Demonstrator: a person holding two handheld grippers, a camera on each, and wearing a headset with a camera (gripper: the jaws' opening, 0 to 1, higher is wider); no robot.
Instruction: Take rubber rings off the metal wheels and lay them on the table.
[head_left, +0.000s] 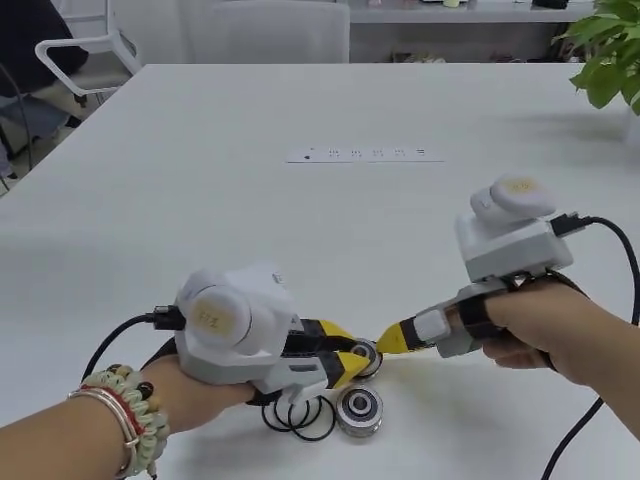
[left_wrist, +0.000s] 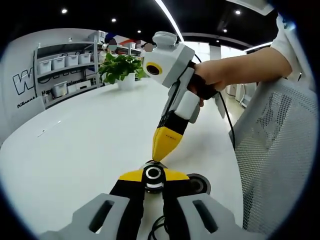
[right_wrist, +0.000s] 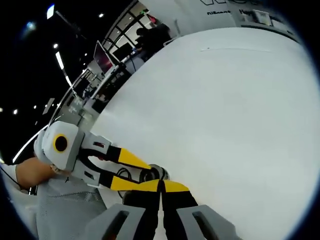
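at the near edge of the white table (head_left: 250, 220), a few thin black rubber rings (head_left: 300, 413) lie loose and overlapping, and just beside them a round silver metal wheel (head_left: 359, 411) rests flat on the tabletop. just behind those, the left gripper (head_left: 350, 357), in a hand with beaded bracelets (head_left: 125, 410) at the wrist, has its yellow-tipped jaws closed in on a second silver metal wheel (head_left: 366, 356), clamping it between the tips. from the other side the right gripper (head_left: 390, 341) reaches in, its two yellow tips pressed together with no gap showing, the point meeting the rim of the clamped wheel. i cannot tell whether it has any rubber pinched there. black cables trail from both tools towards the person. further out the tabletop runs bare to a white power strip (head_left: 365, 154) set in its middle. beyond that, a green leafy plant (head_left: 610, 55) stands at the far right corner and a white chair (head_left: 85, 50) at the far left.
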